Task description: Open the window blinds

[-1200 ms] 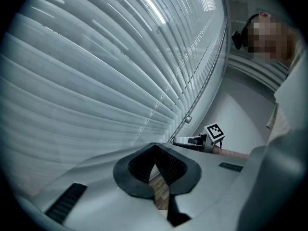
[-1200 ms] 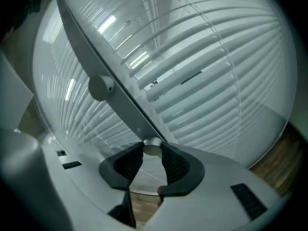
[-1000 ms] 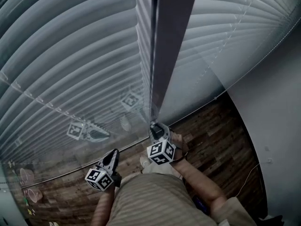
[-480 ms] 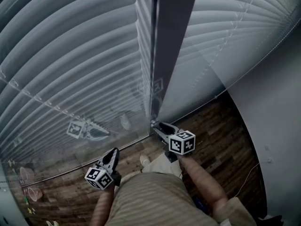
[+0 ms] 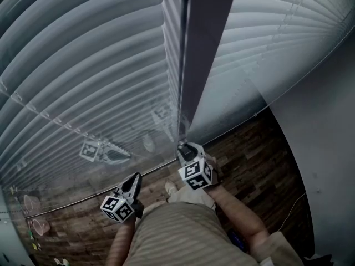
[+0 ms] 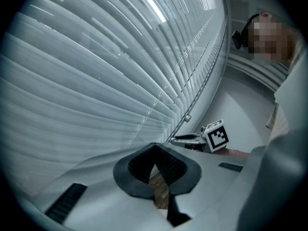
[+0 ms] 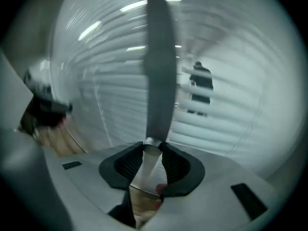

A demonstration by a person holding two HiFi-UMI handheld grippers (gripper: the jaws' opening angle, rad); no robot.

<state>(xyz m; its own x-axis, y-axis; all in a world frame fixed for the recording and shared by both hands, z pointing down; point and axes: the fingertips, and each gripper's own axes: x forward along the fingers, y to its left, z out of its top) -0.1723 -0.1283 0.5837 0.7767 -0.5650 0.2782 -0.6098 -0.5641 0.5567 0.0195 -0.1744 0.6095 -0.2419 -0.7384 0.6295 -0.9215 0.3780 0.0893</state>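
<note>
Pale slatted blinds [image 5: 83, 65] fill the window, split by a dark upright frame post [image 5: 202, 49]. My right gripper [image 5: 186, 148] is at the foot of that post. In the right gripper view its jaws have just been closing and now press on the blinds' pale round wand [image 7: 150, 160], which hangs in front of the post [image 7: 159, 81]. My left gripper [image 5: 132, 183] hangs lower left, shut and empty, pointing at the blinds [image 6: 96, 81]. Its tips [image 6: 155, 147] meet with nothing between them. The right gripper's marker cube [image 6: 216, 134] shows beyond it.
A dark wood floor [image 5: 249, 159] runs under the window. A grey wall [image 5: 327, 137] closes the right side. The blinds' bottom rail [image 5: 72, 204] crosses low at the left. Small objects [image 5: 33, 226] lie at the lower left. My trouser leg [image 5: 172, 231] fills the bottom.
The right gripper swung its cube out to the right half a second ago and has turned back against the post's foot. The left gripper has stayed put.
</note>
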